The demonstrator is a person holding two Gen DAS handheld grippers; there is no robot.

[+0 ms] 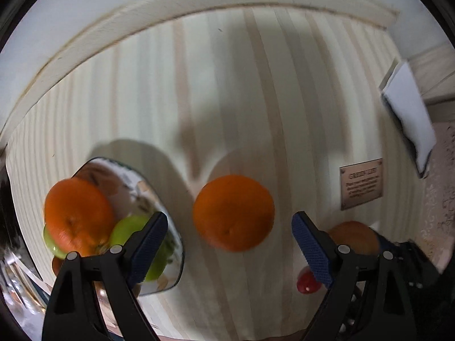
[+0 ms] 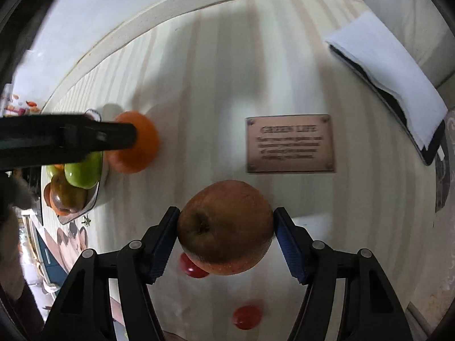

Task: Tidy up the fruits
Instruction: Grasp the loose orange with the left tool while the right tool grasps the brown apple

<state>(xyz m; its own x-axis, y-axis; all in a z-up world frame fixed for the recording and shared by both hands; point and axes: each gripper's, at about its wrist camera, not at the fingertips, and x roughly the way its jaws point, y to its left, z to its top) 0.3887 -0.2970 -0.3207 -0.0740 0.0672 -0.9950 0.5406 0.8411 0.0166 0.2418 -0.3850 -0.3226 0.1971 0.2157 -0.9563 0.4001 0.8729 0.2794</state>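
My left gripper [image 1: 229, 227] is open, its blue pads on either side of an orange [image 1: 233, 212] that rests on the striped table; it does not touch the pads. To its left a shiny tray [image 1: 173, 261] holds another orange [image 1: 76, 216] and a green apple [image 1: 136, 236]. My right gripper [image 2: 226, 233] is shut on a brownish-red apple [image 2: 224, 227] and holds it above the table. In the right wrist view the left gripper's arm [image 2: 65, 139] reaches to the loose orange [image 2: 139, 145], and the tray [image 2: 95, 196] holds green and brown fruit.
Small red fruits lie on the table [image 2: 247, 316] [image 2: 193, 268] [image 1: 307, 282]. A bronze plaque [image 2: 290, 143] is fixed to the tabletop. A white folded cloth on a dark object [image 2: 392, 82] lies at the right. The table's raised rim [image 1: 199, 2] runs along the back.
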